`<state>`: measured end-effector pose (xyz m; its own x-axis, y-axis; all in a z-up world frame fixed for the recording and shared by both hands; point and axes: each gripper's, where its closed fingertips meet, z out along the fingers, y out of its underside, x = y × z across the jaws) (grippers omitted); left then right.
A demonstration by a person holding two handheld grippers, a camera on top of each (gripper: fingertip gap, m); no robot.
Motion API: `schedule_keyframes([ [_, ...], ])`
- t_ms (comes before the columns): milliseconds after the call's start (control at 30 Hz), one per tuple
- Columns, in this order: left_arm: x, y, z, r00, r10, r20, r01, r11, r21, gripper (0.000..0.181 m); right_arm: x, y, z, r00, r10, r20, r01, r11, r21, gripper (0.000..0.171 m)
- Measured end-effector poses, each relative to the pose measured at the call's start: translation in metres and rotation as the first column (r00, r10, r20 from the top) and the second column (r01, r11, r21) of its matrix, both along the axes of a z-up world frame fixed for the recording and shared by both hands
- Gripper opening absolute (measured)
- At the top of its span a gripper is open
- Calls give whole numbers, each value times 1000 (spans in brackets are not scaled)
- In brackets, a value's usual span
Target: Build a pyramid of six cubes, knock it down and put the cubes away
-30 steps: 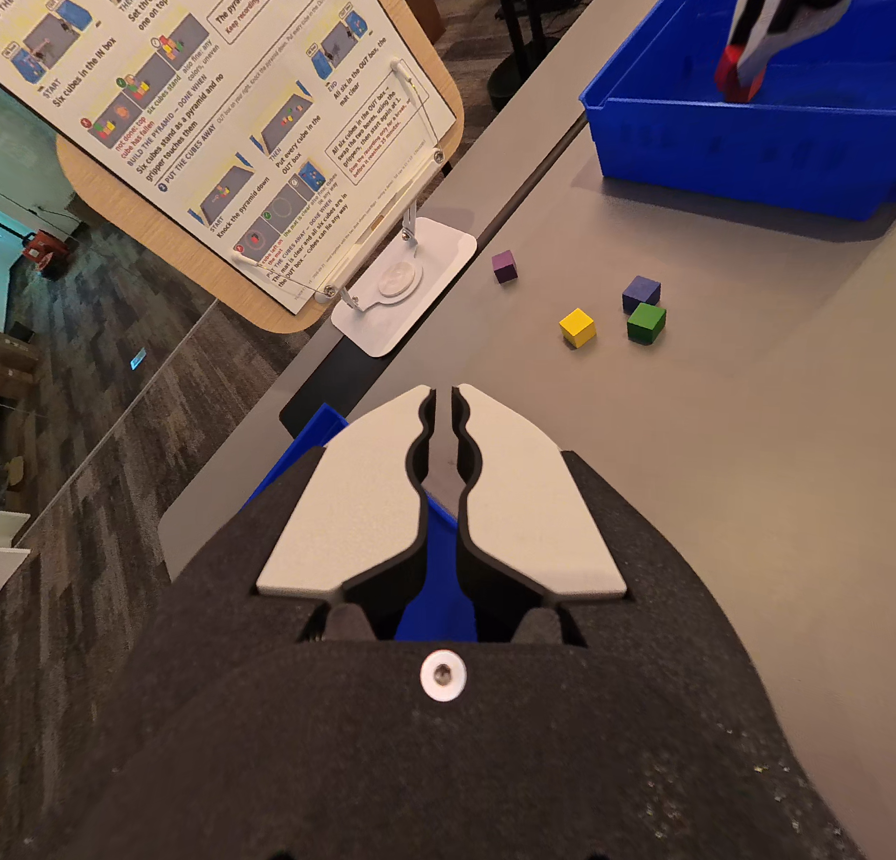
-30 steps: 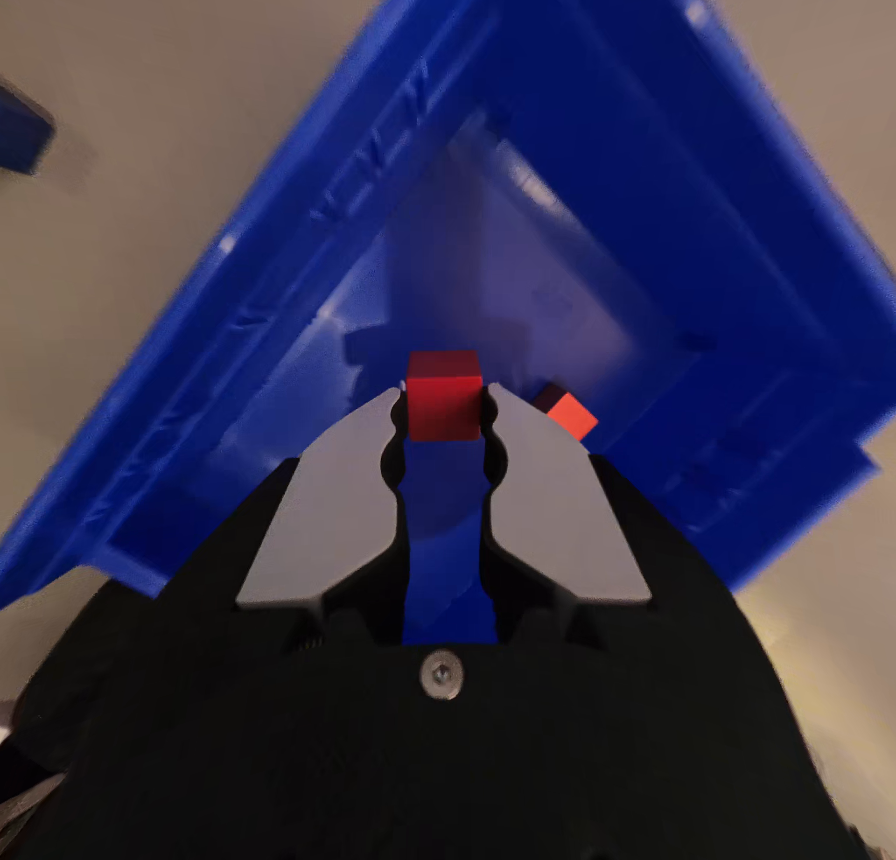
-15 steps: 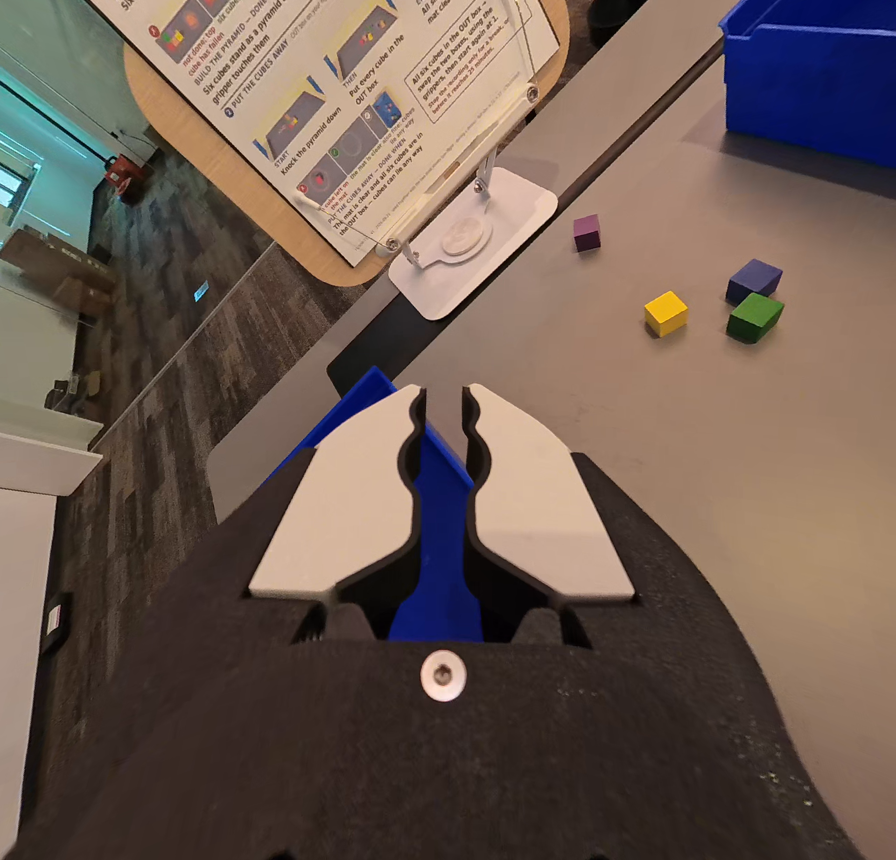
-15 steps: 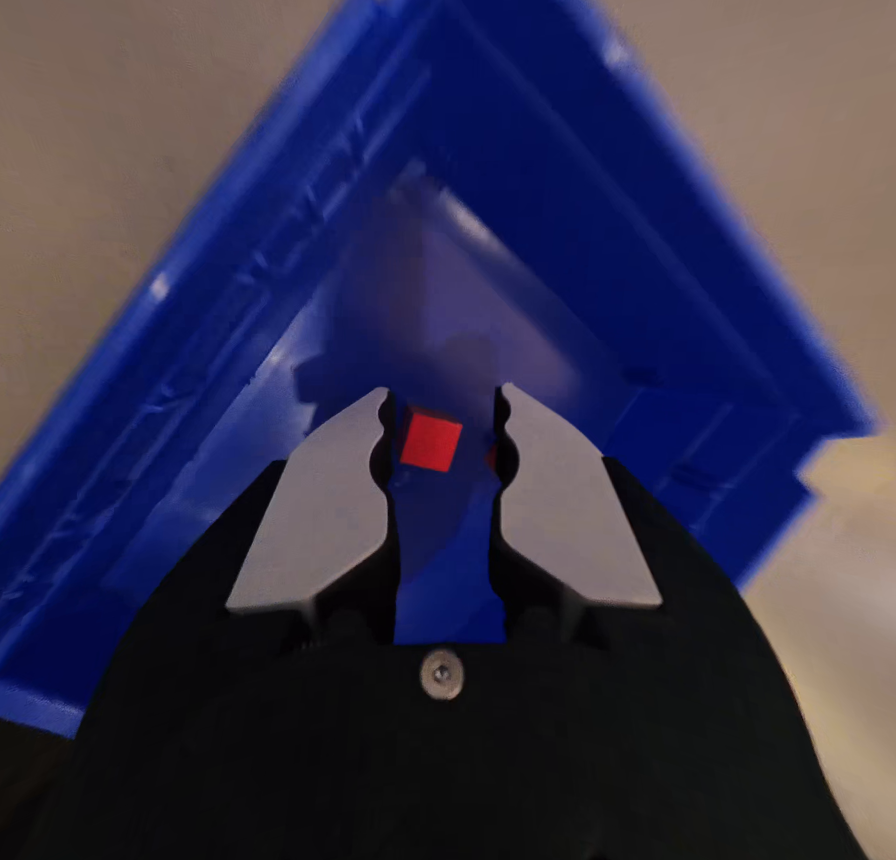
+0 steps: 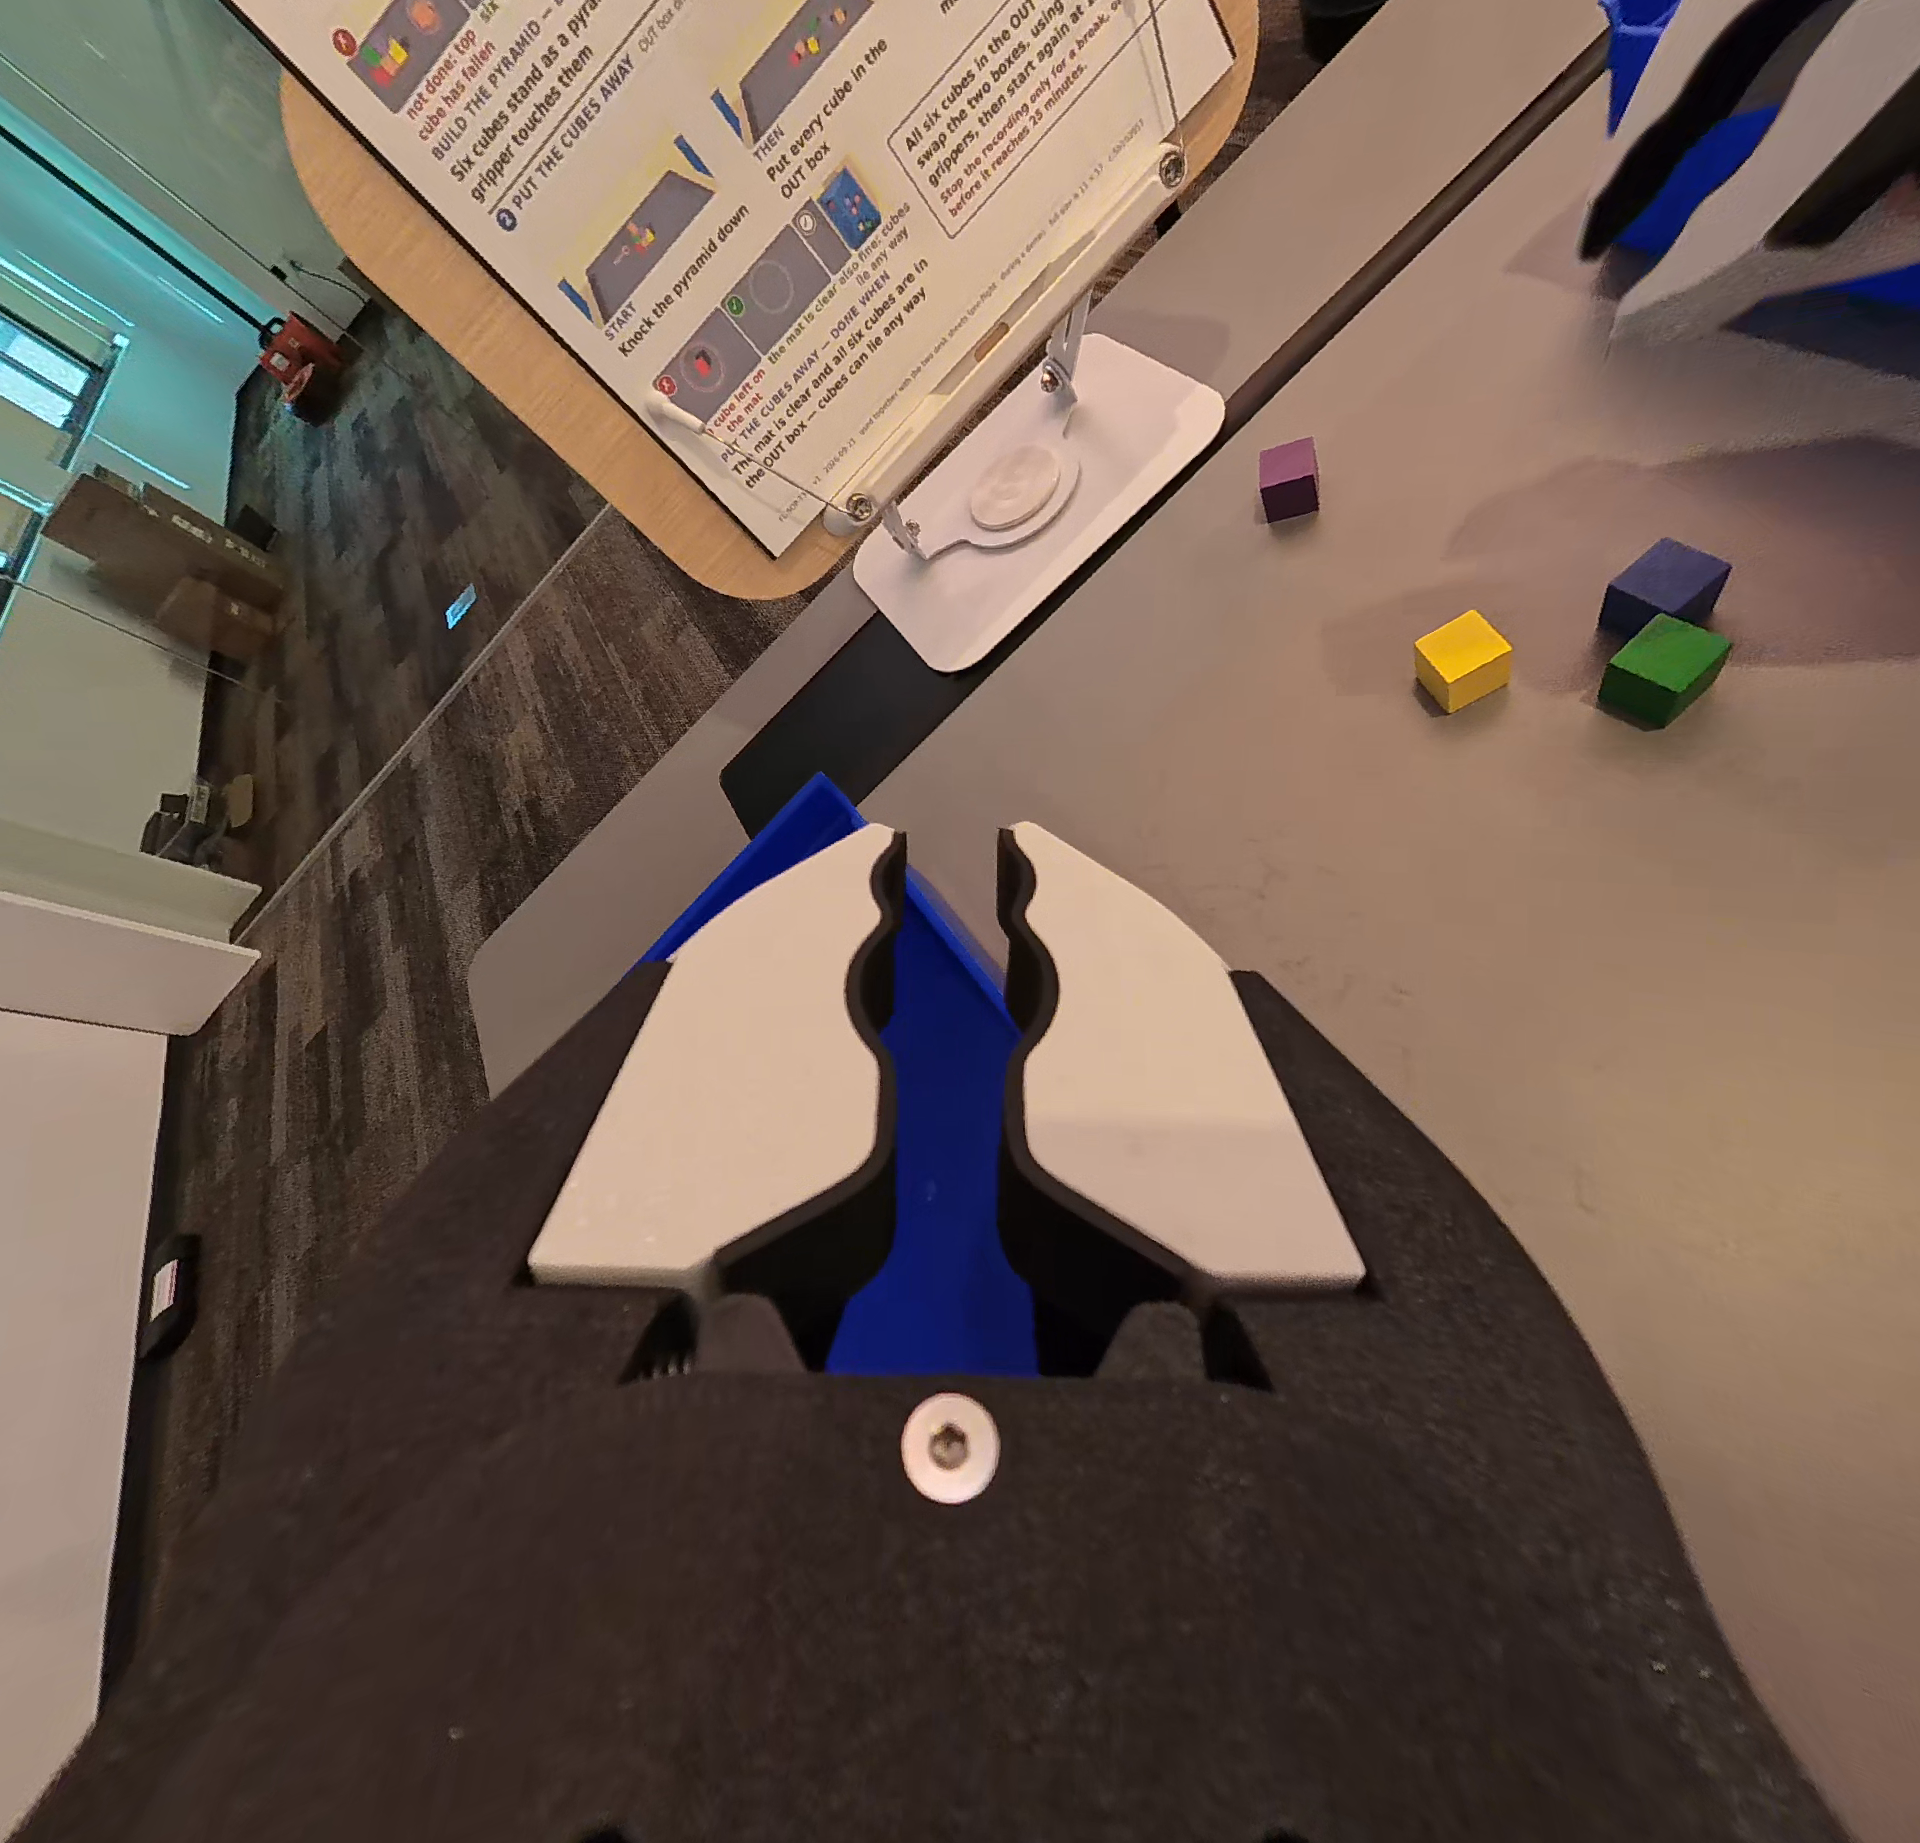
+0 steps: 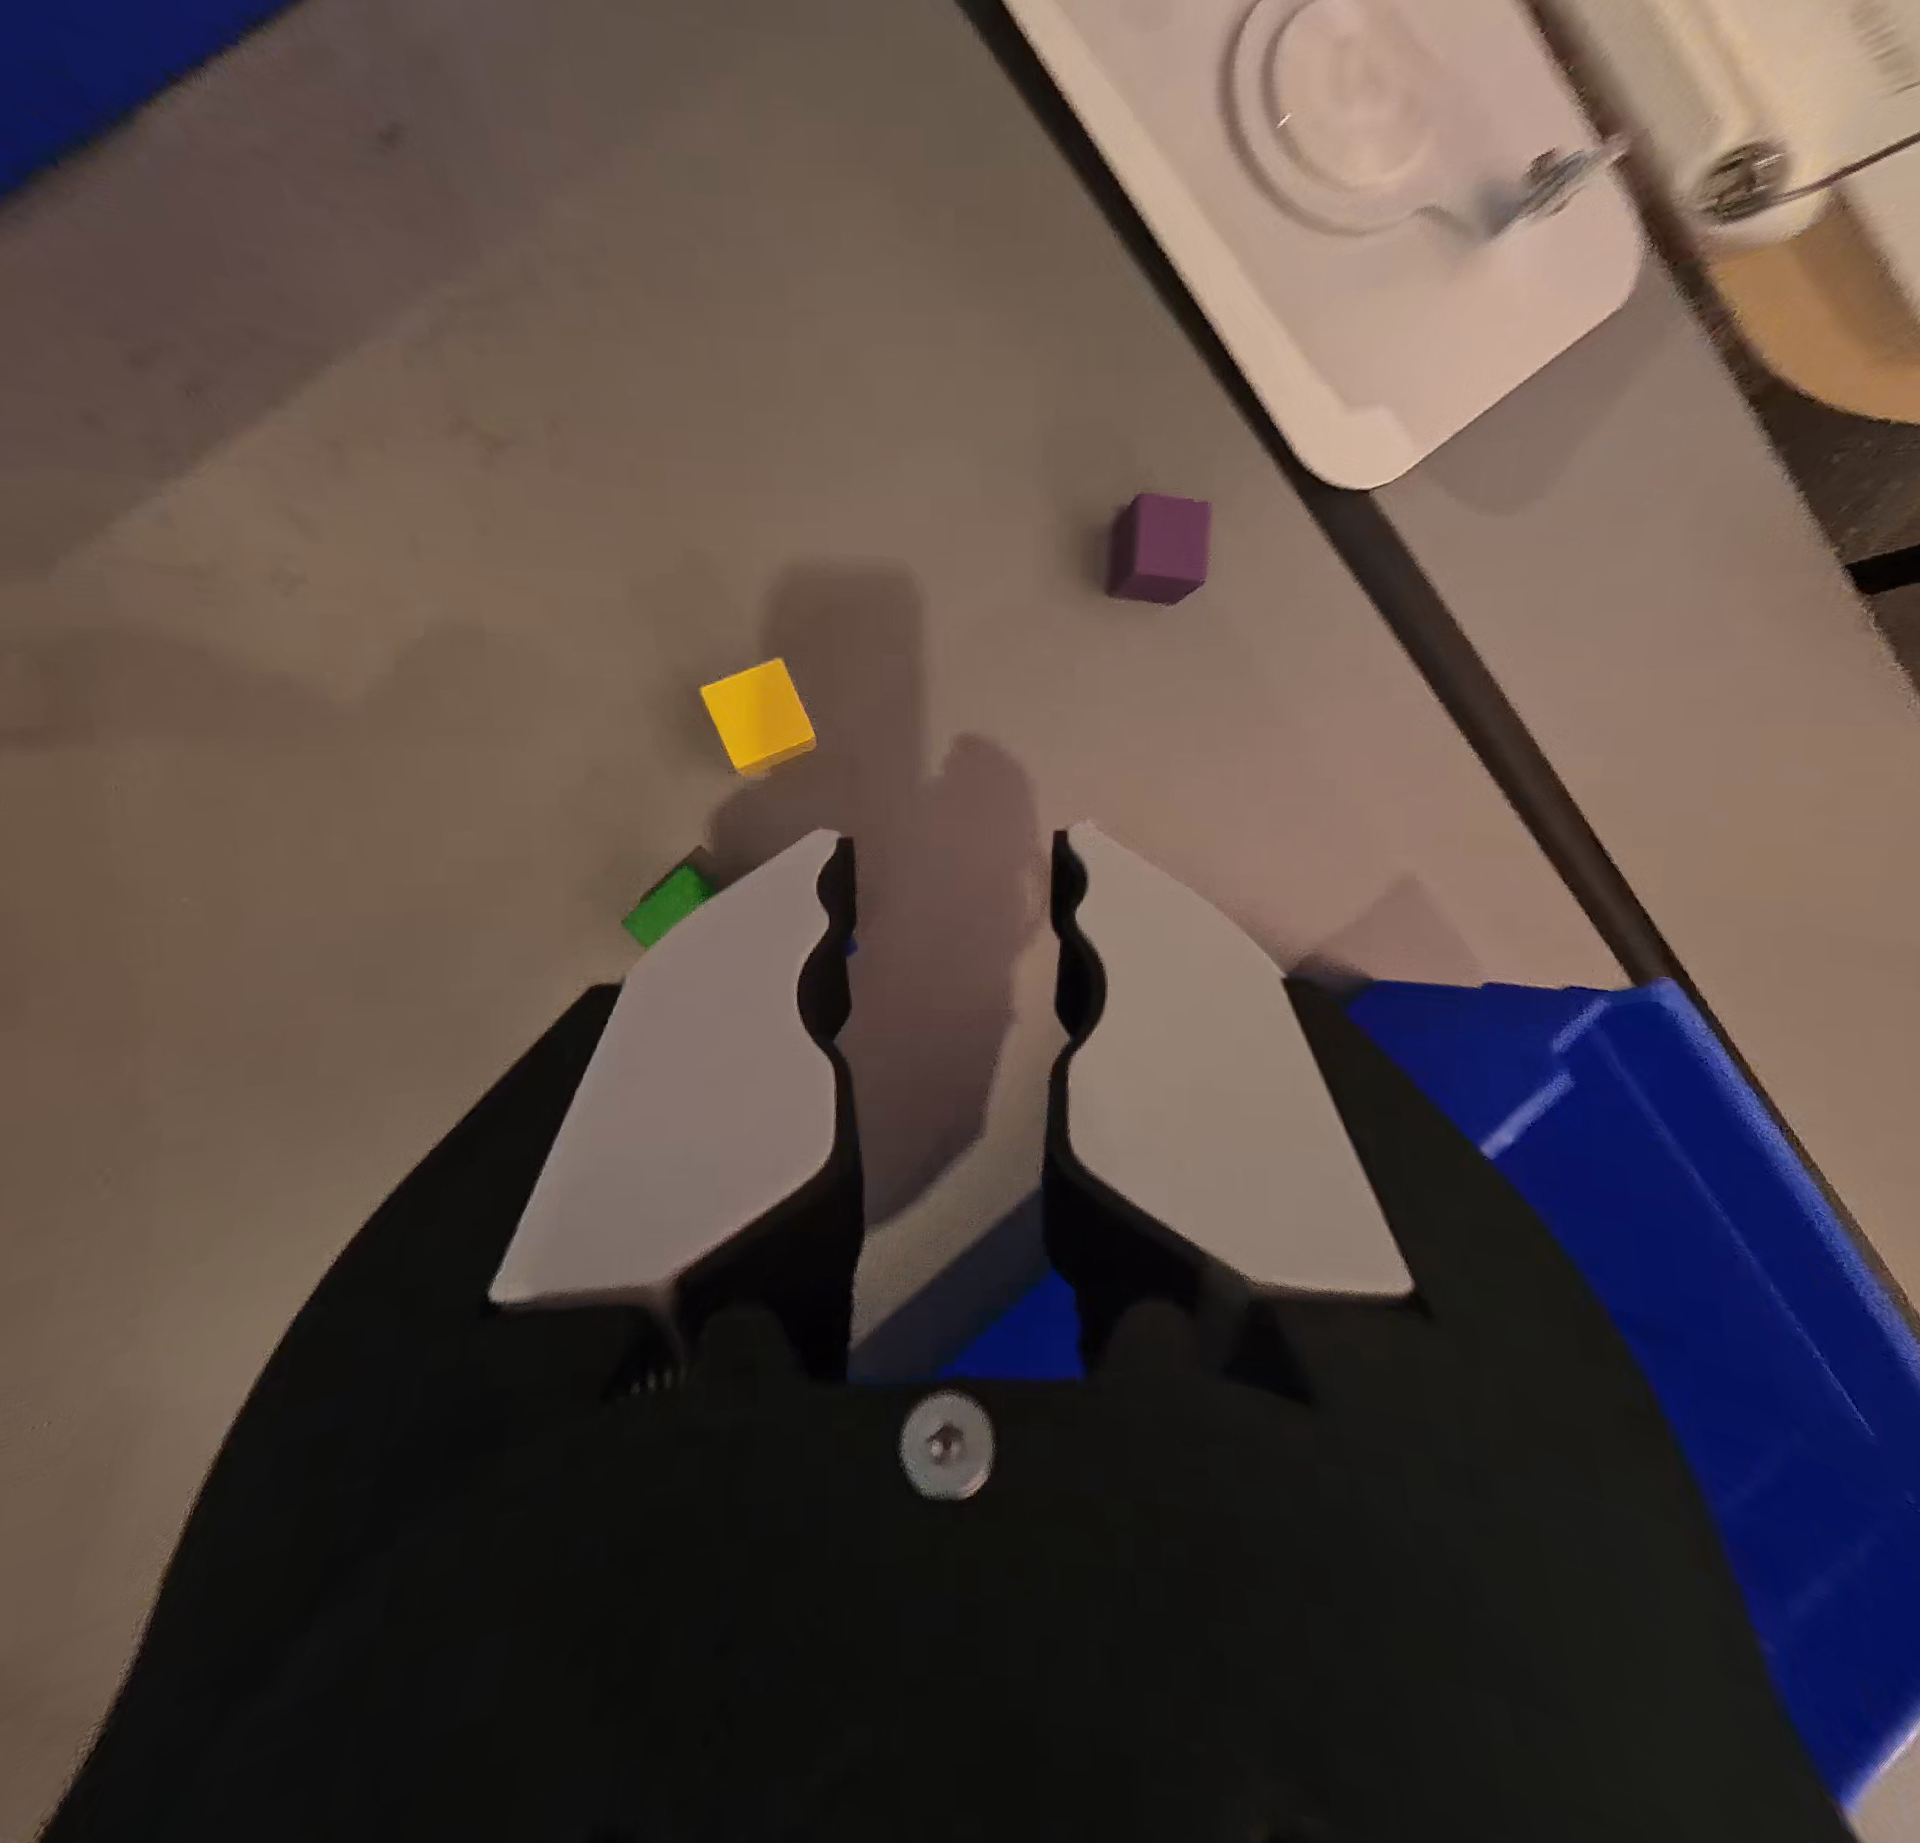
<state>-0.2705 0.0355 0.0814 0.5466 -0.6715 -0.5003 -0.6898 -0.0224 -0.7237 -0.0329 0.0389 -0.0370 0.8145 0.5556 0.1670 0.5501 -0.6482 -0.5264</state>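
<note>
The left tongs hang over the near blue box at the table's left edge, jaws a narrow gap apart and holding nothing, much as 1 second ago. Further right, 4 cubes lie loose on the table: the purple cube nearest the white stand, then the yellow cube, then the blue cube touching the green cube. The right tongs gripped a red cube over the far blue box 1 second ago; now they are empty and parted, swung out above the table near the yellow cube. That suggests 2 cubes are stowed and 4 remain to collect.
</note>
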Motion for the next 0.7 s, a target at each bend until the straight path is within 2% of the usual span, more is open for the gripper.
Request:
schedule_keyframes([
  [100, 0, -1, 1, 1000, -10, 7, 10, 1000, -3, 16, 3, 5, -29, 998, -18, 53, 21, 998, -66, 37],
  [267, -3, -2, 1, 1000, -16, 9, 16, 1000, -10, 16, -8, -15, -75, 998, -62, 5, 61, 954, -293, 38],
  [367, -4, -1, 1, 1000, -15, 14, 15, 1000, -15, 16, -2, -17, -85, 992, -118, 37, 124, 949, -291, 37],
  [500, -2, -2, -1, 1000, -20, 1, 20, 1000, -22, 16, -13, -25, -95, 977, -207, -56, 173, 915, -364, 40],
  [700, 1, -6, -3, 999, -36, -12, 36, 999, -22, 16, -4, -29, -112, 968, -250, 13, 236, 897, -373, 41],
])
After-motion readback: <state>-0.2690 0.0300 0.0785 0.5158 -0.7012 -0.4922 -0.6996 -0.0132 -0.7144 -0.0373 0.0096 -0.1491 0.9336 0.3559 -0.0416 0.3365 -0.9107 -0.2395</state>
